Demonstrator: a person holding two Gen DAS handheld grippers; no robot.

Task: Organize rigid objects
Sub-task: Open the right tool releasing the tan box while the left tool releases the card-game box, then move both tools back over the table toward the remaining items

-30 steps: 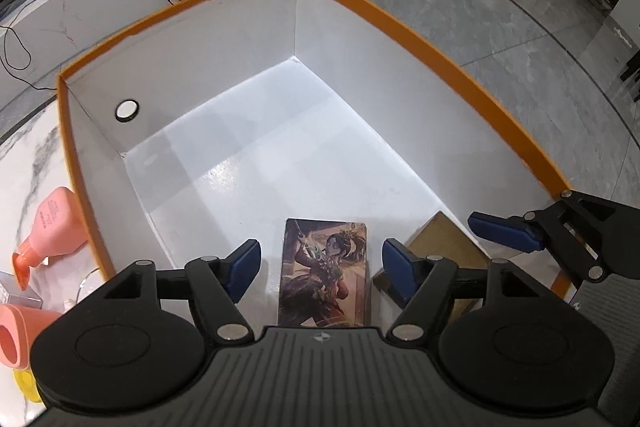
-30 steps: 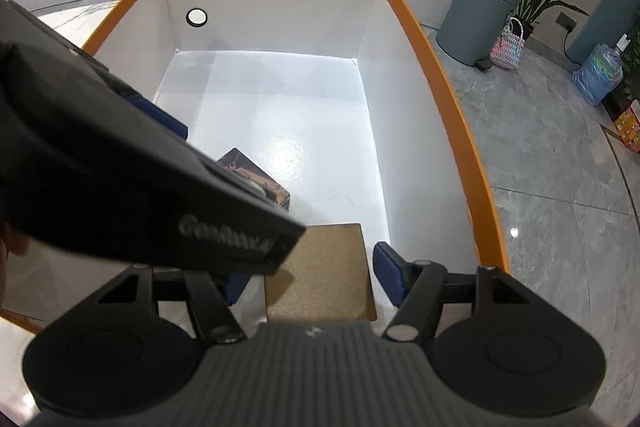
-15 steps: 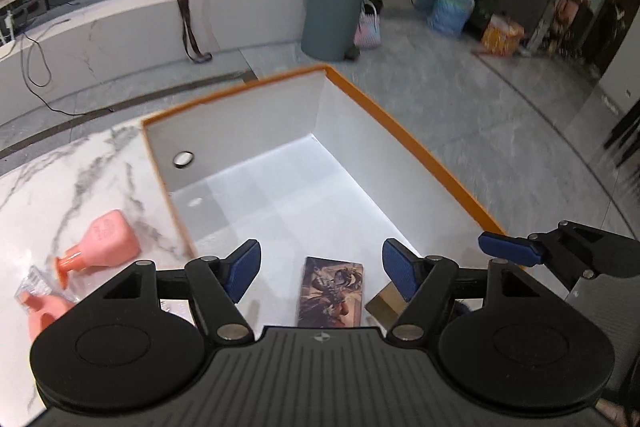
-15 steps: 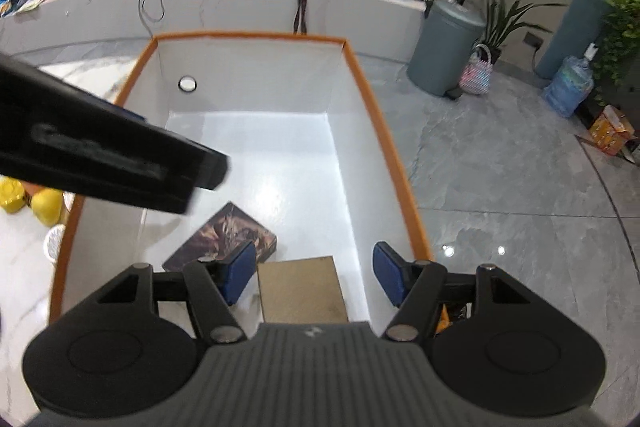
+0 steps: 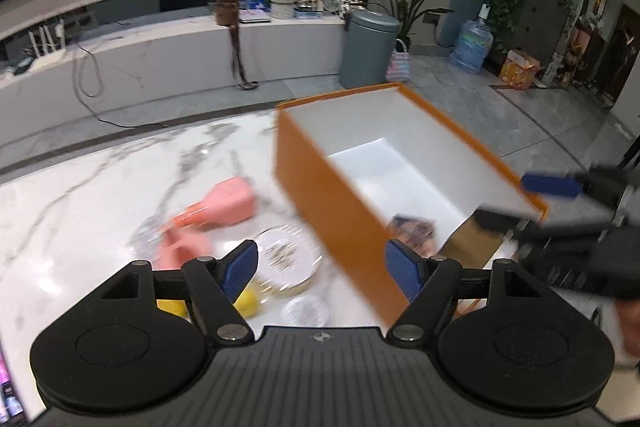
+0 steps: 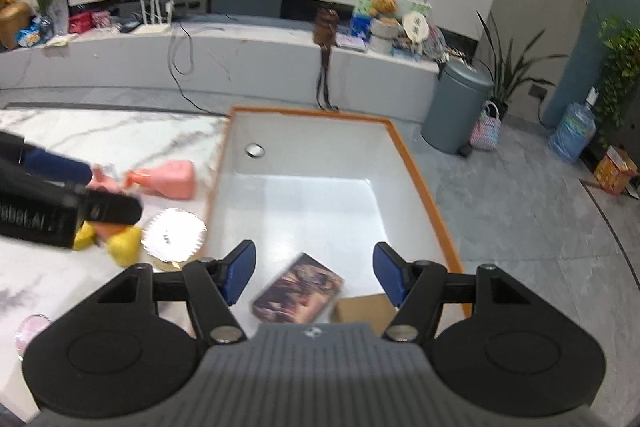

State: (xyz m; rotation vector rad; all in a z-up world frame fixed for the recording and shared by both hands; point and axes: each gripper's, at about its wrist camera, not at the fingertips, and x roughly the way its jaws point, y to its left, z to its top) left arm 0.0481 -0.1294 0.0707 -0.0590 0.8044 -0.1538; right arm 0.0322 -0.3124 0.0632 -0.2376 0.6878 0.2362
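two flat items (image 6: pixel 298 289), open orange-rimmed box (image 6: pixel 424 183)

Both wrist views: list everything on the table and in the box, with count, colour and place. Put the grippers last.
box: 1, orange outside, white inside, on the table's right part
picture card: 1, dark and illustrated, on the box floor, near end
brown pad: 1, tan, box floor, right of the card
pink bottle: 1, lying on the table left of the box
plate: 1, shiny, beside the box
yellow things: 2, blurred, left of the plate
table: 1, white marble
left gripper: open, empty
right gripper: open, empty
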